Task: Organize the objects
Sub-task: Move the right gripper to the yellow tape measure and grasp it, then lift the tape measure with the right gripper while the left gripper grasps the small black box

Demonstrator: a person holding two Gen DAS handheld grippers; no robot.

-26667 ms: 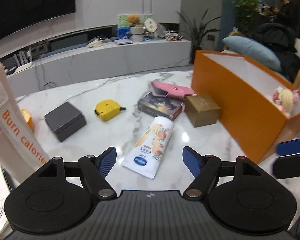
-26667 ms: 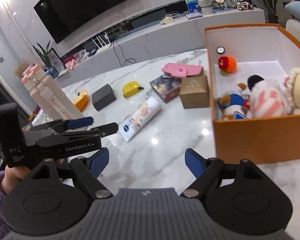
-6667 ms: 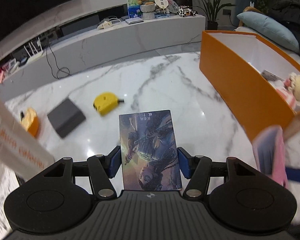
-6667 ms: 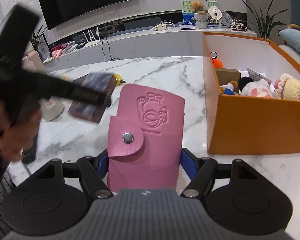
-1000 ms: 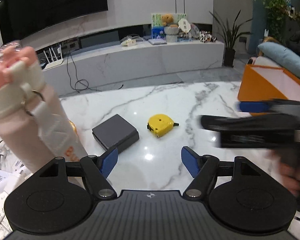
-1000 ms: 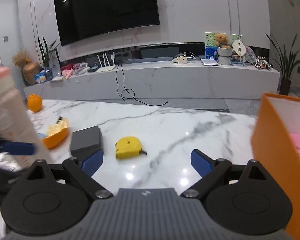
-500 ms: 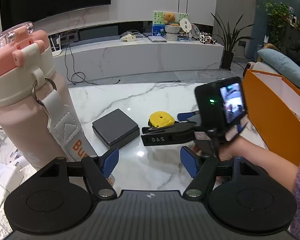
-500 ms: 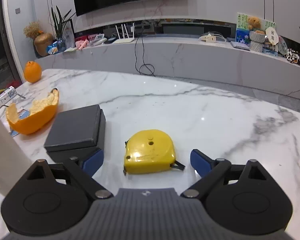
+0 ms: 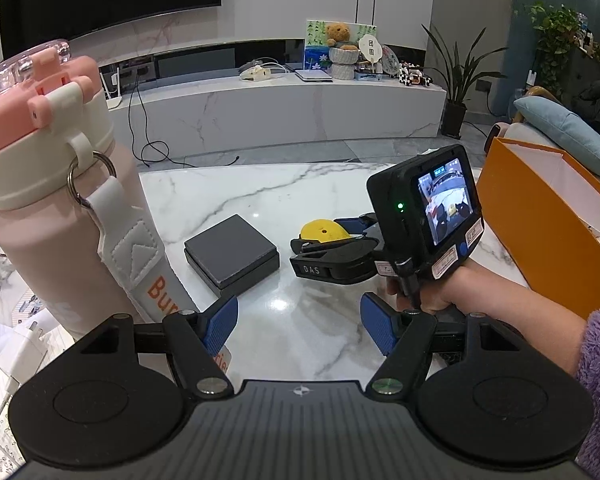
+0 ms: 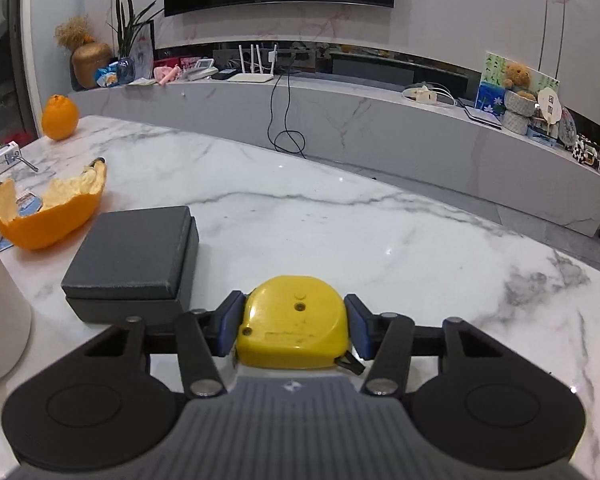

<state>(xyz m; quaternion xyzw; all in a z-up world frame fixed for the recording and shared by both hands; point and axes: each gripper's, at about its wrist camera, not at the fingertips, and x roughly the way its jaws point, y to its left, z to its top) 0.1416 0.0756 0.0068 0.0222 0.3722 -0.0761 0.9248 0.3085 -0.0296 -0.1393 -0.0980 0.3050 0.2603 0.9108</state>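
A yellow tape measure (image 10: 294,322) lies on the white marble table (image 10: 340,224). My right gripper (image 10: 294,330) is shut on it, blue pads against both its sides. In the left wrist view the right gripper (image 9: 332,246) reaches across with the tape measure (image 9: 324,230) between its fingers. A dark grey box (image 10: 134,252) sits just left of it, also in the left wrist view (image 9: 230,250). My left gripper (image 9: 300,326) is open and empty, hovering near the table's front. The orange box (image 9: 540,224) stands at the right.
A tall pink bottle (image 9: 56,200) stands close to my left gripper's left finger. An orange peel (image 10: 48,212) and a whole orange (image 10: 60,118) lie at the table's far left. Papers and a charger (image 9: 4,364) lie at the left edge.
My right gripper has moved forward over the tape measure and shut on it. My left gripper has stayed open and nearly still.
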